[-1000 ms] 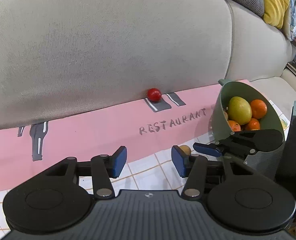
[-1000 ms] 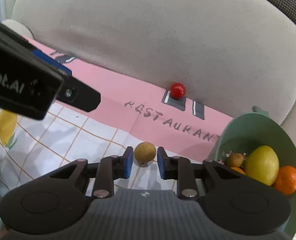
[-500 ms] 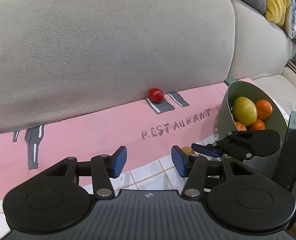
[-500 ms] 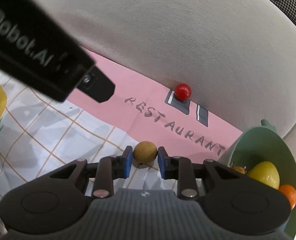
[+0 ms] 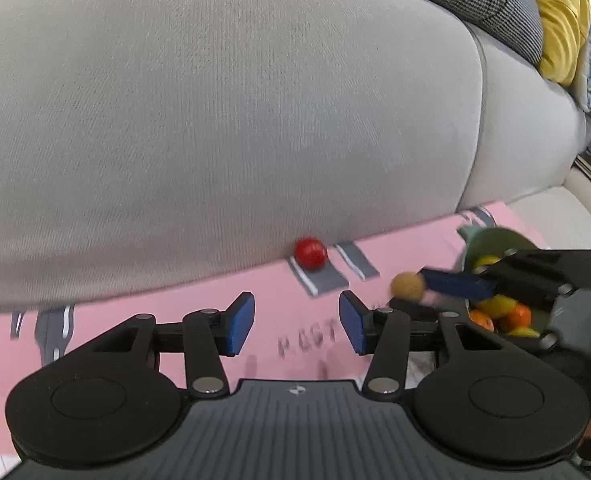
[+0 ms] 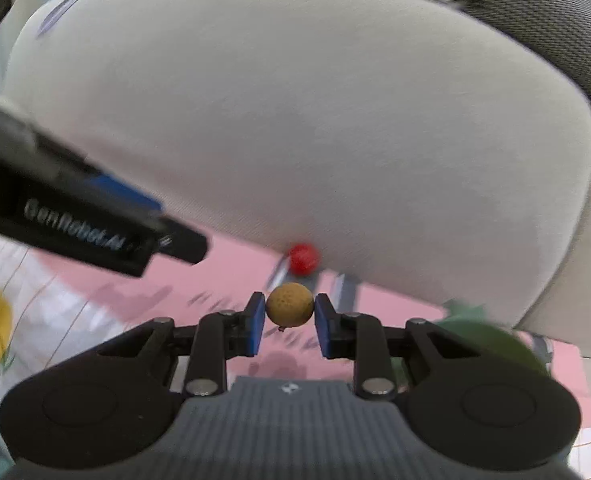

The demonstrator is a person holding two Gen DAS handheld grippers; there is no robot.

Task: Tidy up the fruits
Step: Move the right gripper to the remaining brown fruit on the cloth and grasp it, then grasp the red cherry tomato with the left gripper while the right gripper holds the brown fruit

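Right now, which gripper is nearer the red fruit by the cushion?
Left, by a little. The left gripper sits empty just short of the red fruit; the right gripper, holding the small tan fruit, is off toward the green bowl.

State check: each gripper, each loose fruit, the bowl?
Left gripper: open, empty, fingers just closing somewhat.
Right gripper: shut on small round tan fruit, lifted.
Small red round fruit: resting against grey sofa cushion.
Green bowl: holds fruit.

A small round fruit lies on the mat against the sofa cushion; to its right a bowl holds several fruits
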